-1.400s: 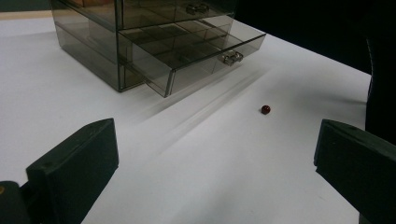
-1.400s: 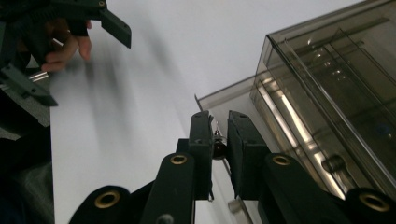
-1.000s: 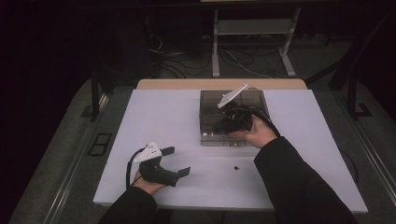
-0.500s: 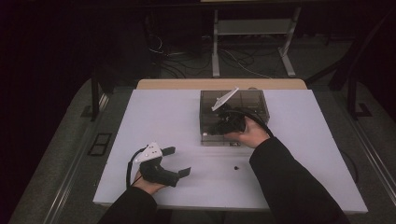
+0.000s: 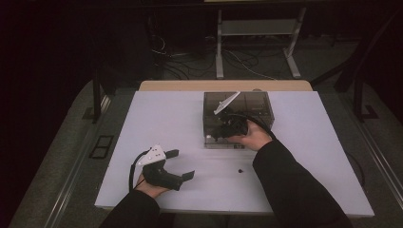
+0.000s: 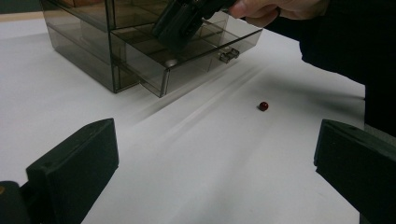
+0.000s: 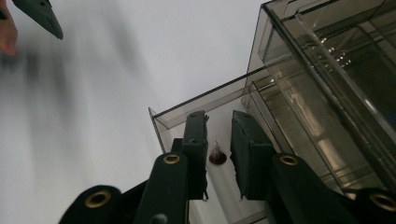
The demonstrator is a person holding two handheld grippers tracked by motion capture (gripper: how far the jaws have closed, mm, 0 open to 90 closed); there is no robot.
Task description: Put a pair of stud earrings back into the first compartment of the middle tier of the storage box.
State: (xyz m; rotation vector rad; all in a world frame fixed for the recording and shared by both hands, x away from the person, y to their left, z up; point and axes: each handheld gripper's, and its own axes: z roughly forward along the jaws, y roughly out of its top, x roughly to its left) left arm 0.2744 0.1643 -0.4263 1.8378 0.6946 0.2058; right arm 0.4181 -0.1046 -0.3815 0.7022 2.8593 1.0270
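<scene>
A smoky clear drawer box [image 5: 237,110] stands at the table's middle back, its bottom drawer [image 6: 196,58] pulled out. My right gripper [image 5: 222,132] reaches down into that drawer. In the right gripper view its jaws [image 7: 219,116] stand a small gap apart and have just been opening. A small dark red bead [image 7: 217,157] lies between them on the drawer floor, and neither pad touches it. A second red bead [image 6: 263,106] lies on the white table in front of the box. My left gripper [image 5: 179,165] rests at the front left, open wide with nothing between its jaws.
The white tabletop [image 5: 157,118] spreads wide on both sides of the box. The person's right sleeve [image 5: 294,190] crosses the front right of the table. Beyond the far edge are cables and a metal stand [image 5: 256,28] on the floor.
The right hand has sunk a little and brought its gripper lower into the open drawer. The left gripper has stayed where it was.
</scene>
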